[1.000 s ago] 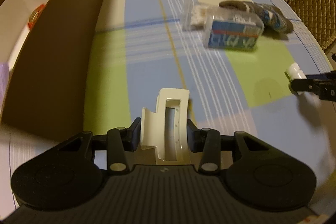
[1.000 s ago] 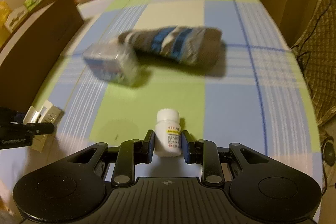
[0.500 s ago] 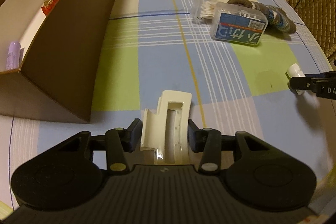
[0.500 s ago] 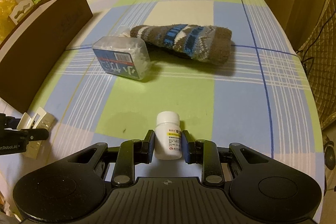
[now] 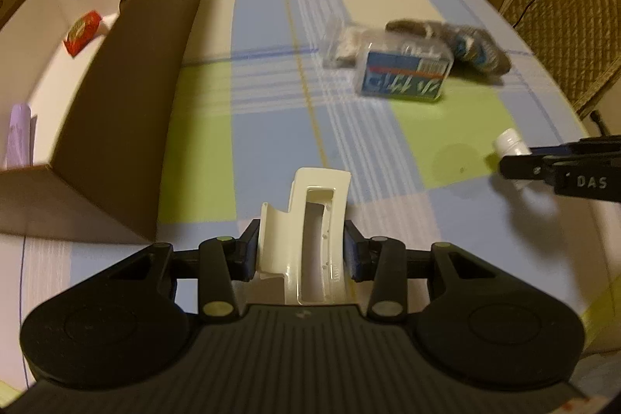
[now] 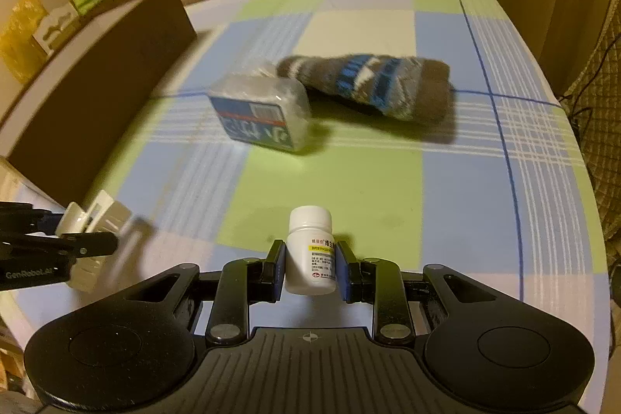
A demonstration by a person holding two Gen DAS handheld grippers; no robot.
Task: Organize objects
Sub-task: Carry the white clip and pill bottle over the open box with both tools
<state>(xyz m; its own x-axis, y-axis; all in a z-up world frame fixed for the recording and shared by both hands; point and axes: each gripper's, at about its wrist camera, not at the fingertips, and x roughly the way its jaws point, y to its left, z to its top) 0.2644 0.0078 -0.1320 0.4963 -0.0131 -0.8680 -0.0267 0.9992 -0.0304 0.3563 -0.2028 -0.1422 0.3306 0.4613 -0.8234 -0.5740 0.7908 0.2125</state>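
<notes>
Far left: open box on the checked surface, red packet and a lilac item inside. Left gripper clamps a cream plastic holder, held clear of the surface just right of the box corner. Mid-surface: clear tub touching a knitted sock. Right gripper grips a white pill bottle upright, near edge.
</notes>
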